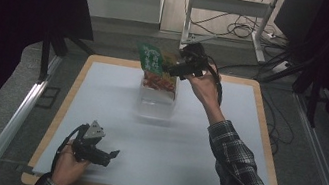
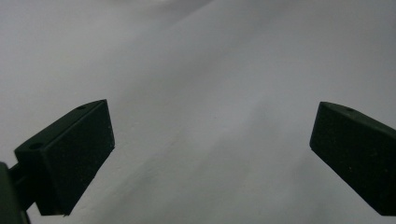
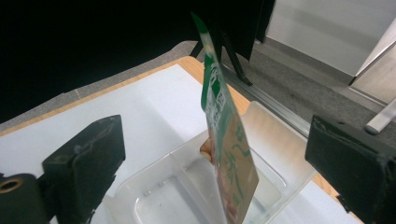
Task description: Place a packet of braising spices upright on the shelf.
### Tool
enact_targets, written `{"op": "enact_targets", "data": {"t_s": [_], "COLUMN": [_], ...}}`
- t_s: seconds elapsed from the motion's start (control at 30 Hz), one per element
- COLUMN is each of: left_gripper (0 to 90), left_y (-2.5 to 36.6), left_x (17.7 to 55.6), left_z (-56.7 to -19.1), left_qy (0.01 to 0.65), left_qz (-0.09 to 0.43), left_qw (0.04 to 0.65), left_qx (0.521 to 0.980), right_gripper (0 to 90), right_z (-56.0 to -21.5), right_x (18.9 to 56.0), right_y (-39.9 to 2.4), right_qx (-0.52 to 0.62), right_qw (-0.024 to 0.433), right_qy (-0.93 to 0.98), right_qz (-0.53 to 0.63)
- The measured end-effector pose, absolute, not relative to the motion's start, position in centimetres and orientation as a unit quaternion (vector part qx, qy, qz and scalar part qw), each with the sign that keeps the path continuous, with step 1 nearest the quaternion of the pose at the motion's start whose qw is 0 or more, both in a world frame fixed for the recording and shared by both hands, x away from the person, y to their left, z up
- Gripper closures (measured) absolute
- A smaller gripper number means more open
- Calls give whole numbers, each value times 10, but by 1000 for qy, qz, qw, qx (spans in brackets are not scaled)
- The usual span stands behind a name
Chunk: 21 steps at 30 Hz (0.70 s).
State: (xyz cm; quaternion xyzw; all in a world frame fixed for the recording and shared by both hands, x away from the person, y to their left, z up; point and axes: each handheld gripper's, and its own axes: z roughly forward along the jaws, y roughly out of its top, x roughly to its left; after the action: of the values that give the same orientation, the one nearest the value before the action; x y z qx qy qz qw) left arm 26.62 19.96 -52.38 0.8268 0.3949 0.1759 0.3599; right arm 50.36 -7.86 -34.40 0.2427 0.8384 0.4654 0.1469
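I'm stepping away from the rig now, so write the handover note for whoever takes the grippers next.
Left gripper: open, holding nothing, low over the white table sheet near the front left corner.
Right gripper: open, jaws either side of the green and orange printed snack pouch, not clamping it.
Things: the pouch stands on edge in the clear plastic tray at the far middle of the sheet, its top leaning out above the tray rim.
Done: pouch is in the tray.
Left: probably draw the right gripper clear without tipping the pouch; check that it stays put.
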Motion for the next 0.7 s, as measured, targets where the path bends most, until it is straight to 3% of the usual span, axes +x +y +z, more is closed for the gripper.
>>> {"op": "enact_targets", "data": {"t_s": [0.7], "left_gripper": [0], "left_y": [202], "left_x": [264], "left_z": [-522], "left_qy": [400], "left_qz": [164], "left_qw": [375], "left_qx": [820], "right_gripper": [0], "right_z": [-364], "right_x": [478], "right_y": [-95], "right_qx": [233], "right_qw": [133], "right_qy": [844], "right_qz": [465]}}
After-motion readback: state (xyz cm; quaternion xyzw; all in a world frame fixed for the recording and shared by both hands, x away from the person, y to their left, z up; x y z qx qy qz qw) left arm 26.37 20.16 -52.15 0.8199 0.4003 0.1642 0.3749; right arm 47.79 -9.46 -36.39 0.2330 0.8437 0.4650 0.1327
